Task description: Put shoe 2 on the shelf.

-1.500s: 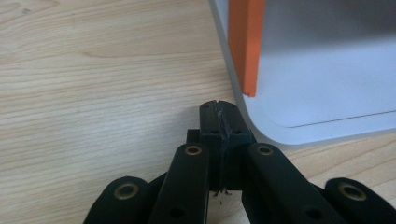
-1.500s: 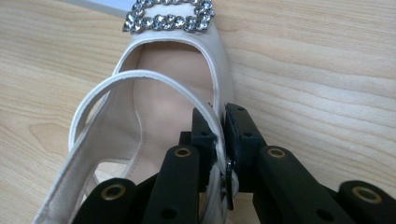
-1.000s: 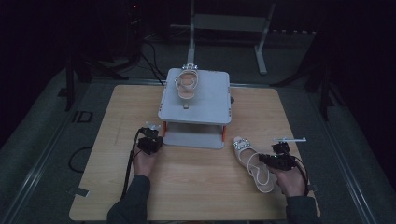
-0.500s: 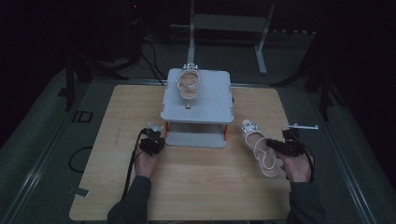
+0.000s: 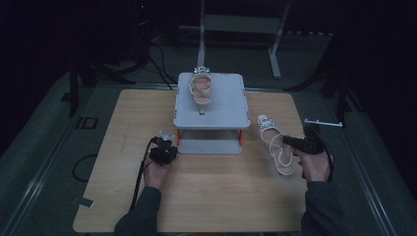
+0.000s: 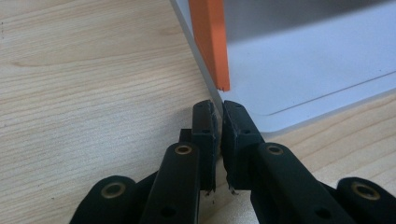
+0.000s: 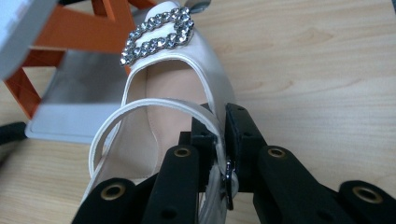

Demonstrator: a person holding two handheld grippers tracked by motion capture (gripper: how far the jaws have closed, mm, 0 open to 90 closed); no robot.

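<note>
Right gripper (image 7: 218,140) clamped tight on the side strap of the sandal (image 7: 175,88), lifted off the table (image 7: 317,70); jewelled buckle straight ahead of the jaws, heel cut off below them. Left gripper (image 6: 218,123) nearly shut, jaws just been opening a sliver, gripping nothing; tips right at the corner of the rack (image 6: 317,70), orange leg (image 6: 212,37) just beyond them. Contact with that edge hard to make out. Second sandal (image 5: 202,88) sat atop the rack, well beyond both.
</note>
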